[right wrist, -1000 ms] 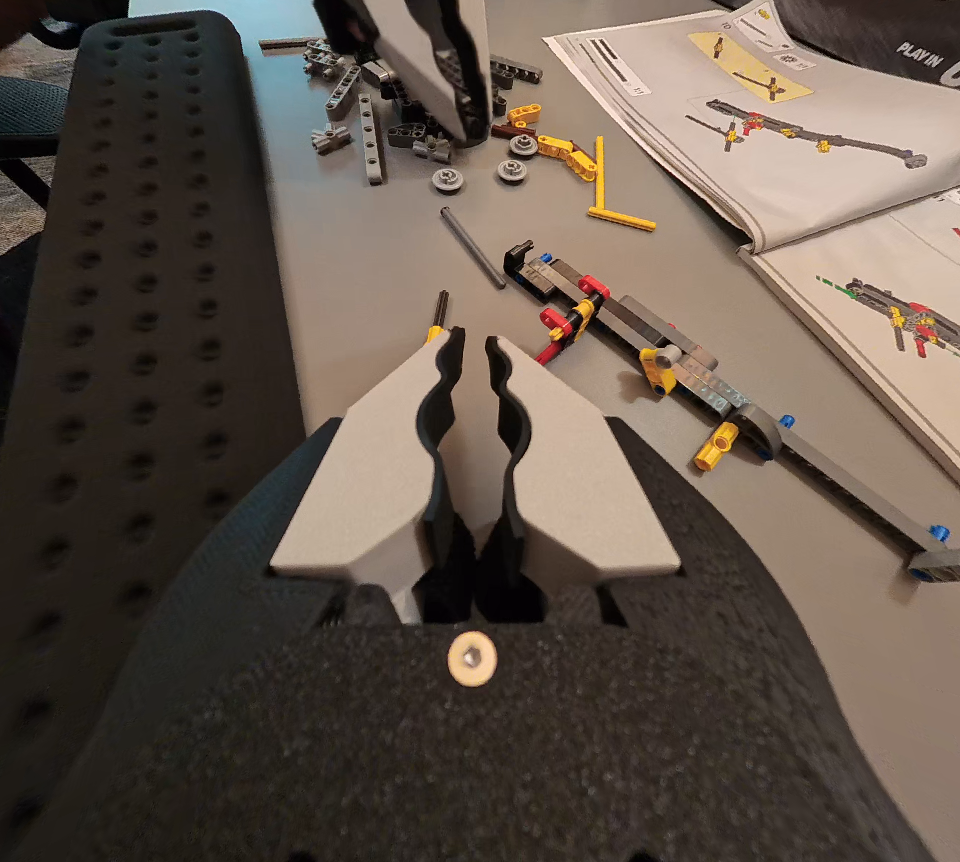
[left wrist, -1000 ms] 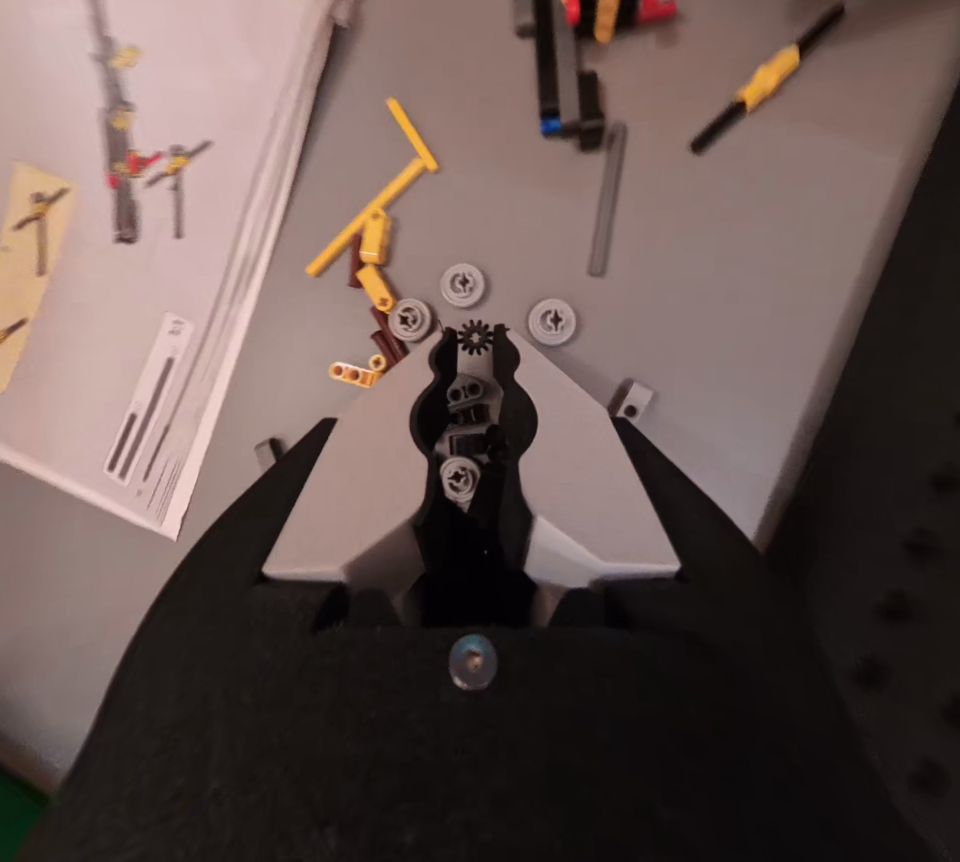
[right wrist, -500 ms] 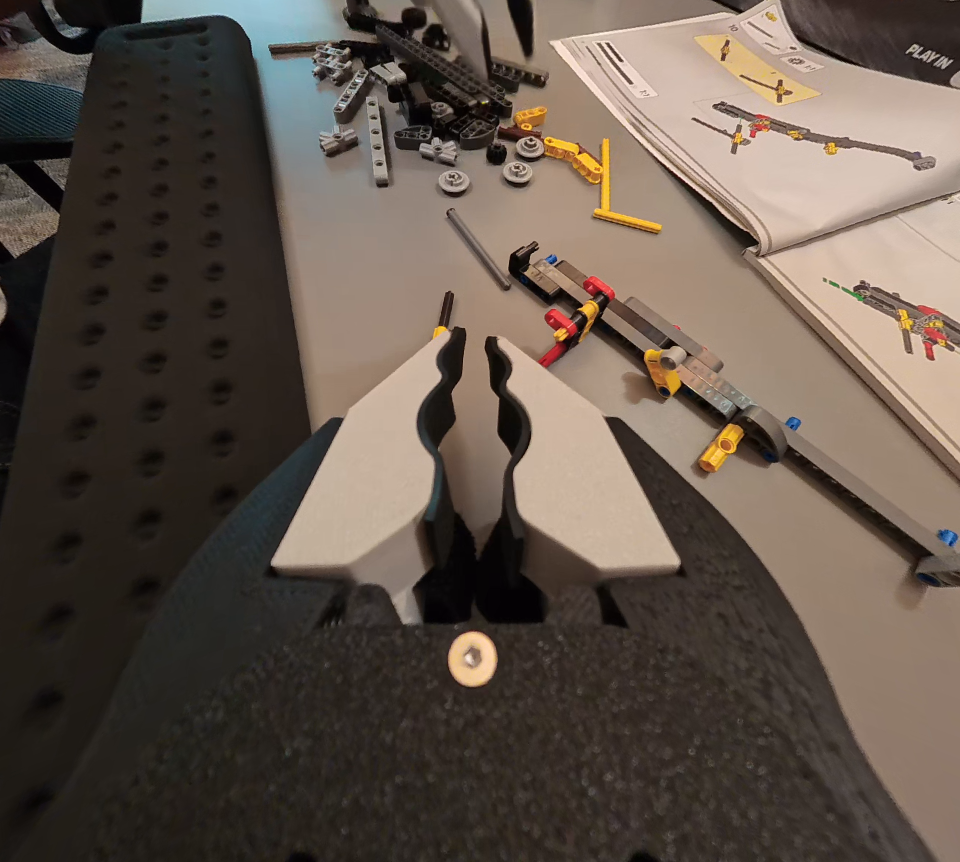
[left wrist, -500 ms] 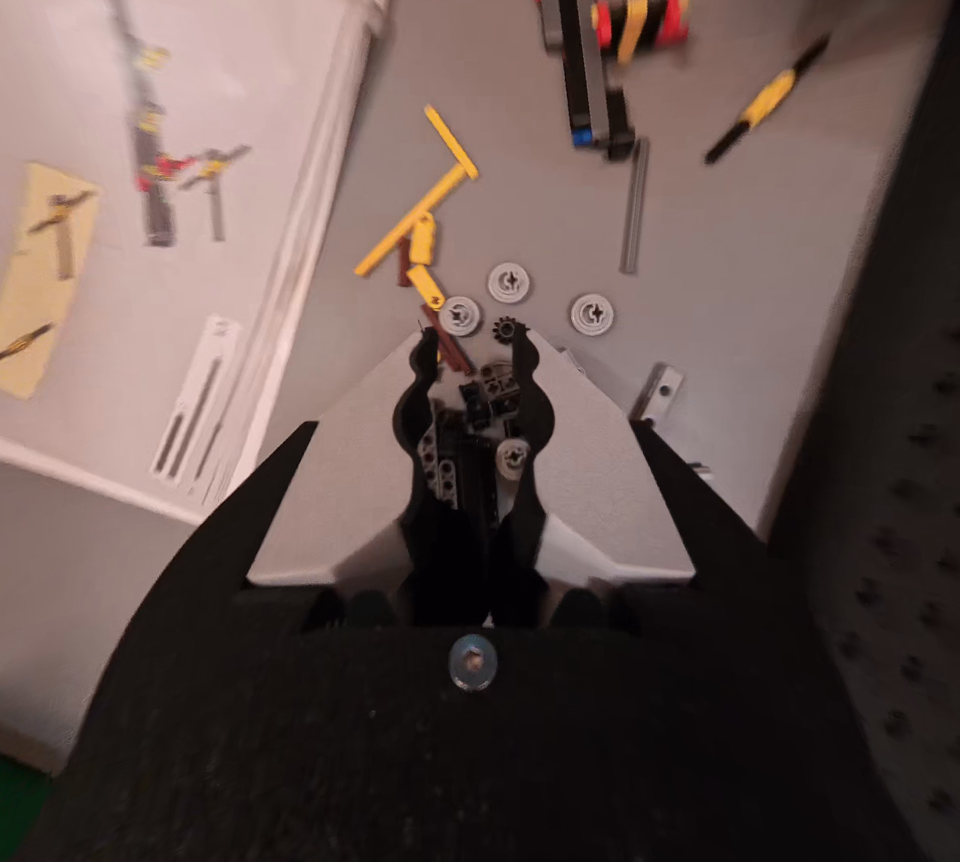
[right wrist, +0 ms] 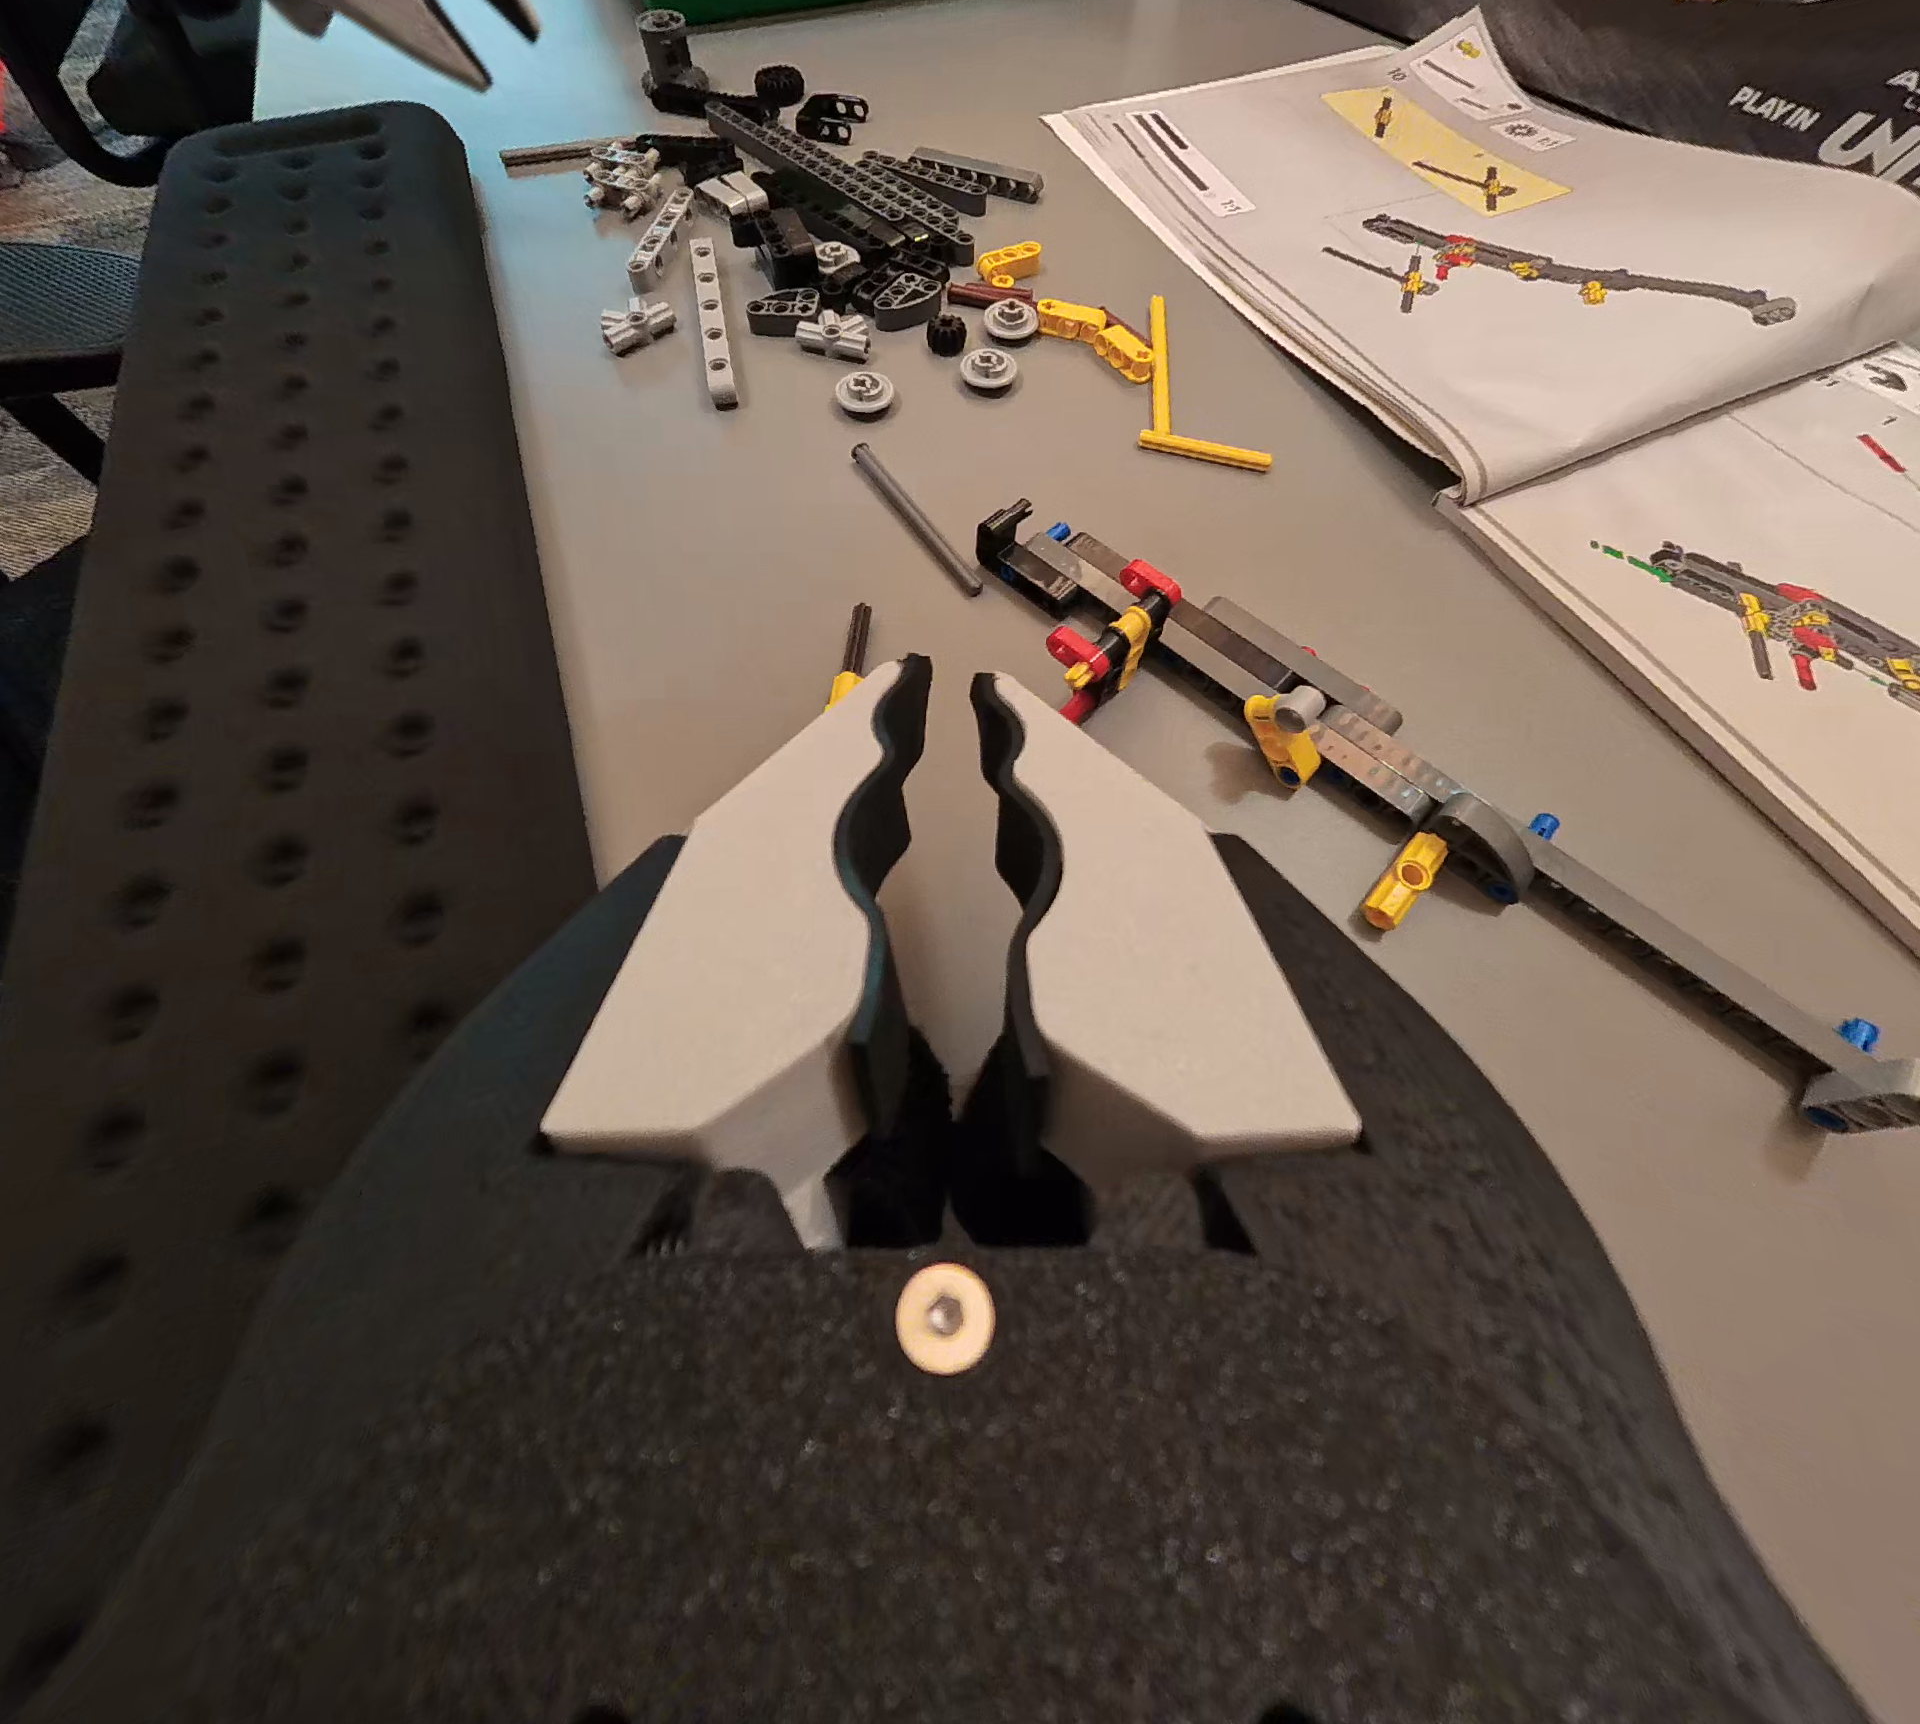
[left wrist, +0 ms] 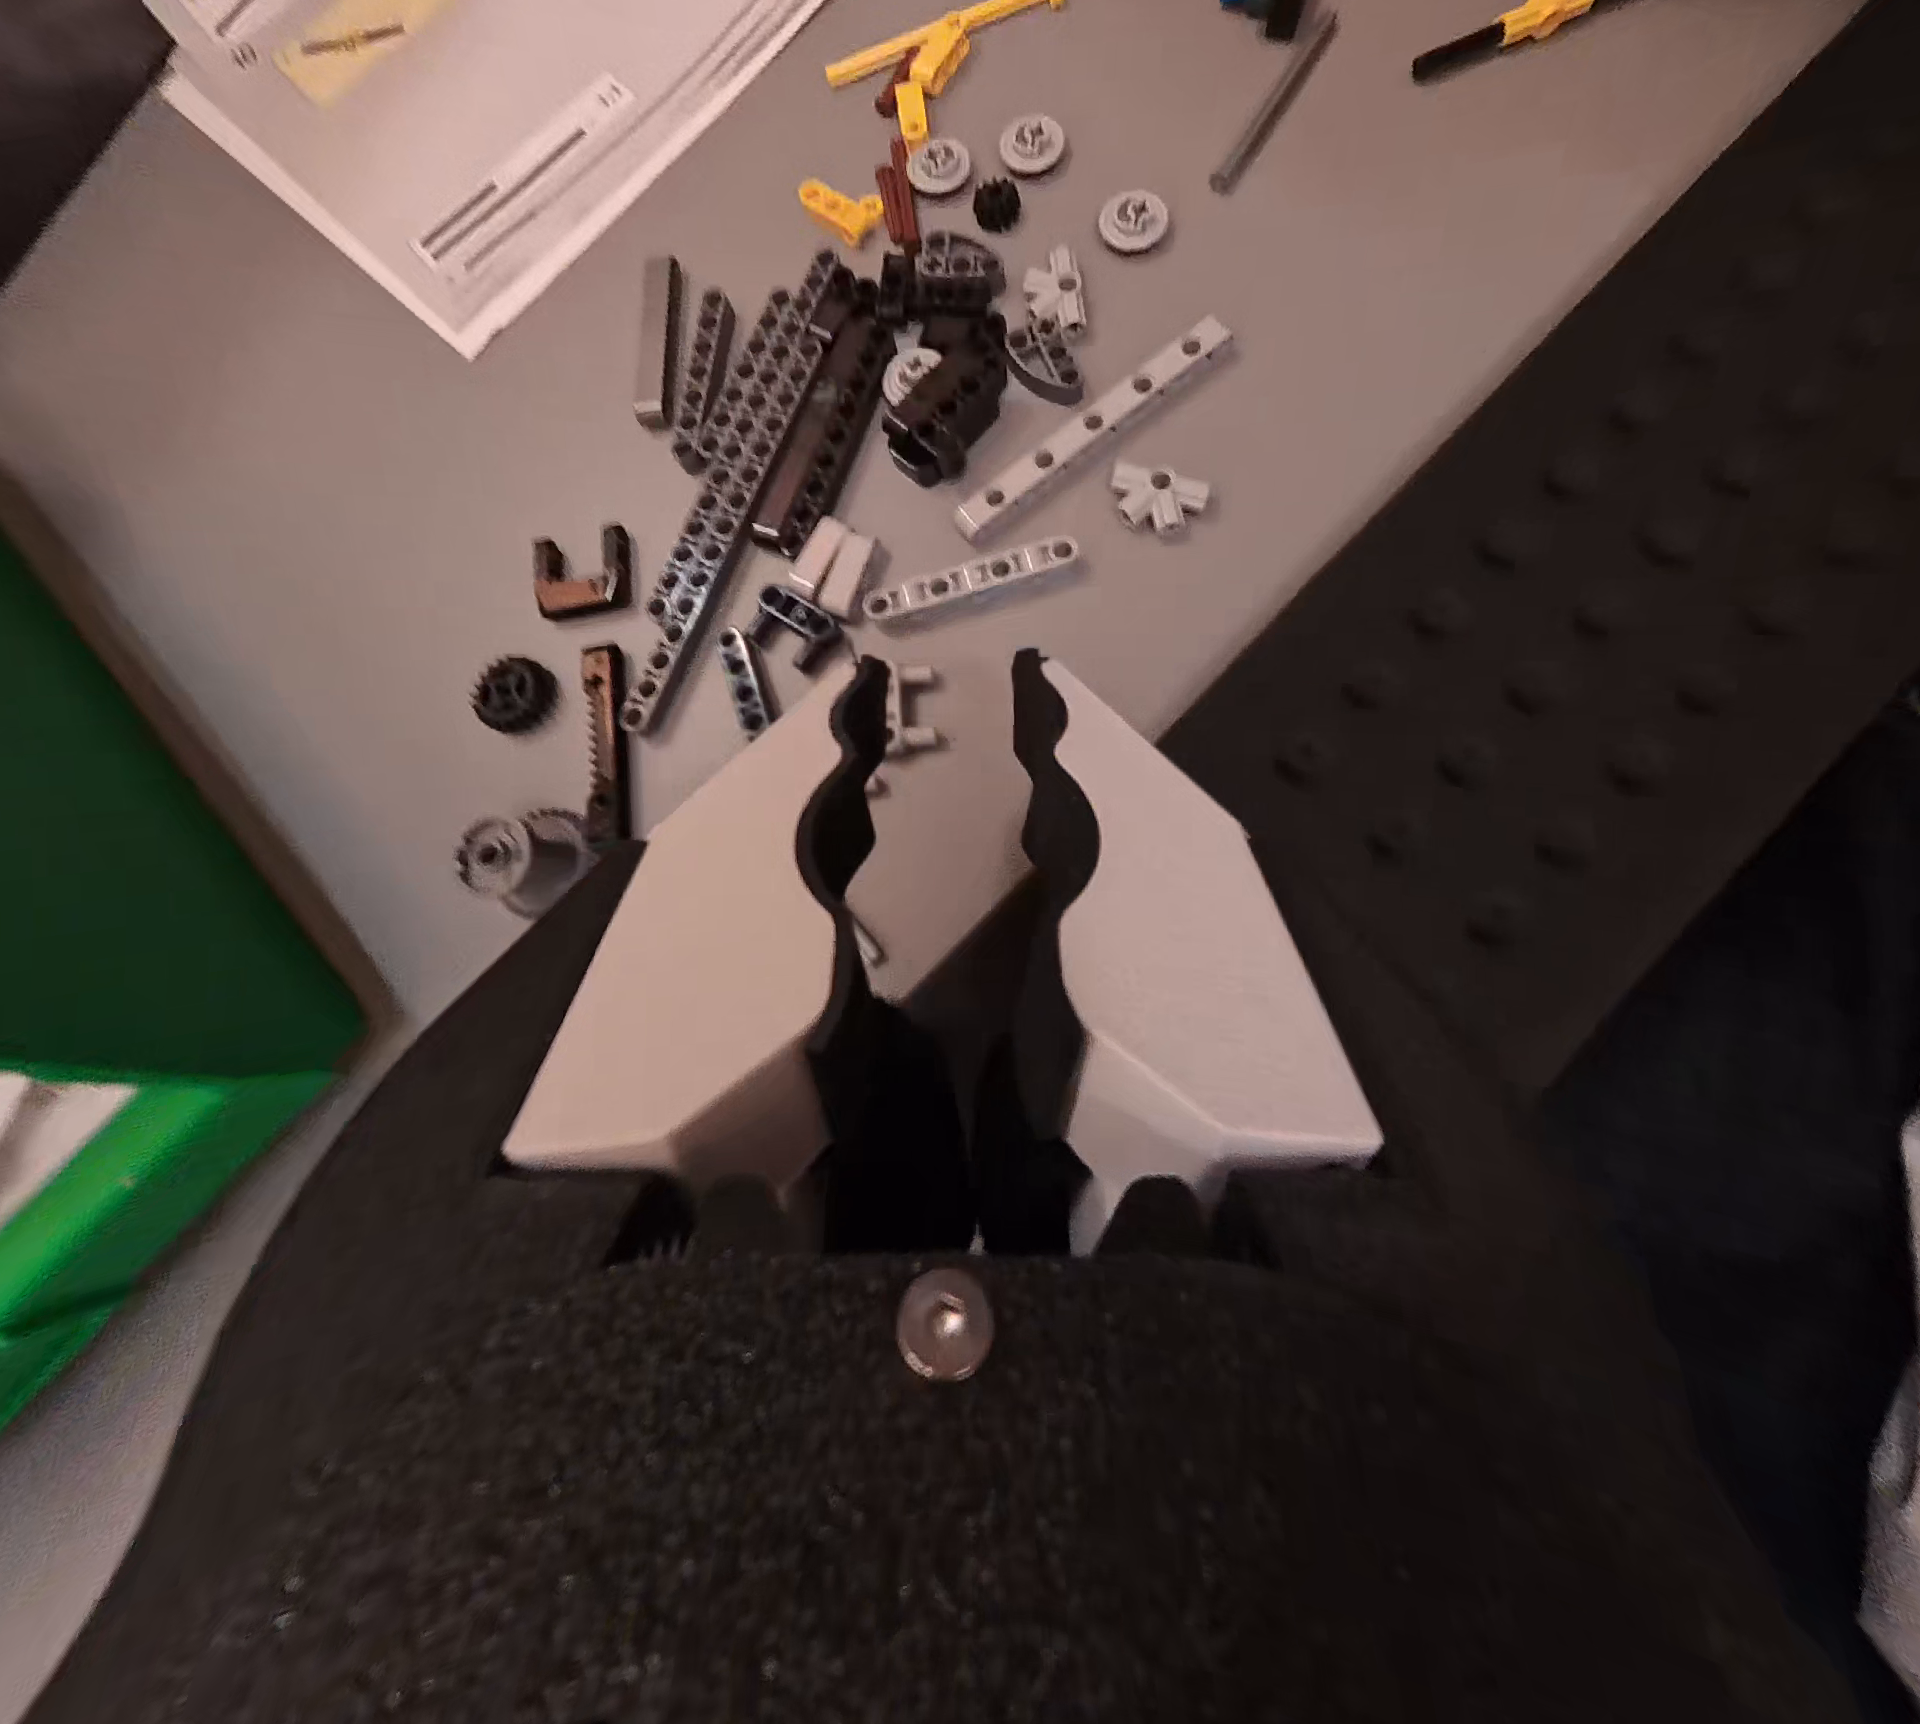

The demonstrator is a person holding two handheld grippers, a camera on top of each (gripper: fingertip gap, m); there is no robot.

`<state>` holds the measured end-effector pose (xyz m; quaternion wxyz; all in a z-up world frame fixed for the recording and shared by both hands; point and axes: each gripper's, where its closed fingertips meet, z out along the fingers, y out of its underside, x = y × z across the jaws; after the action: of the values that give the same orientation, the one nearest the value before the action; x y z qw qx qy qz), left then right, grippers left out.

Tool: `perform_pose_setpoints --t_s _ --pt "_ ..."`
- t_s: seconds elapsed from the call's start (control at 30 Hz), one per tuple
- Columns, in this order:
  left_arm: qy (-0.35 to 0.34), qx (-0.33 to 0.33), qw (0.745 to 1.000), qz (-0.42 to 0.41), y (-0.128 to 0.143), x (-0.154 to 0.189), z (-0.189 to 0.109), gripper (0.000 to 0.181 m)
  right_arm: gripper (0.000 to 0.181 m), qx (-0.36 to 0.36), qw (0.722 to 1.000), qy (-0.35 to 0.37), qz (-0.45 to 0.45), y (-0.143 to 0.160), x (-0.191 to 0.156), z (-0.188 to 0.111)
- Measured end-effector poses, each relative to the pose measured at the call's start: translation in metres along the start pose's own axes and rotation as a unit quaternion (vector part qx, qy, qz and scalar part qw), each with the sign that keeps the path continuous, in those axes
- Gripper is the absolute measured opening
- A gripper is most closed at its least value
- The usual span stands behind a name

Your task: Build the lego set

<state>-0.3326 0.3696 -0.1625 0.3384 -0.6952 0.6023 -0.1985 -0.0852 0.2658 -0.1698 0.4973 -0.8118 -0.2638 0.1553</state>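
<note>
Jaws of both the left gripper and right gripper gape empty, hiding small parts.

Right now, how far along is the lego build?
Early on. Done: one long beam assembly with red, yellow and blue bits lies beside the open instruction booklet. In hand: nothing; the left gripper hangs open above the loose pile of parts, and the right gripper holds nothing. Left: that whole pile, plus the yellow rods and grey discs.

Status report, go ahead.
Left gripper open, empty, above loose parts. Right gripper slightly open, empty, beside assembly. Nothing blocking.
</note>
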Motion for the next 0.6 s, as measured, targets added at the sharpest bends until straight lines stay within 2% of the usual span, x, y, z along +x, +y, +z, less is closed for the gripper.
perform_pose_setpoints --t_s 0.13,0.3,0.43,0.53,0.6 --pt "-0.017 0.002 0.999 -0.033 0.012 0.002 -0.001 0.022 0.009 -0.004 1.0 0.0 0.0 0.001 0.0 0.001" --pt "-0.055 -0.003 0.997 -0.063 0.023 -0.015 -0.001 0.022 0.008 0.001 1.0 0.005 0.001 0.0 0.001 0.0" --pt "-0.095 -0.009 0.991 -0.095 0.032 -0.037 -0.004 0.022 0.008 -0.001 1.0 0.005 0.006 0.0 0.003 0.0" --pt "-0.134 -0.002 0.985 -0.108 0.025 -0.062 -0.006 0.02 0.008 -0.006 1.0 0.004 0.006 0.001 0.003 0.001" --pt "-0.169 -0.03 0.979 -0.106 0.02 -0.086 -0.003 0.02 0.008 -0.007 1.0 0.003 0.005 0.002 0.002 0.002"
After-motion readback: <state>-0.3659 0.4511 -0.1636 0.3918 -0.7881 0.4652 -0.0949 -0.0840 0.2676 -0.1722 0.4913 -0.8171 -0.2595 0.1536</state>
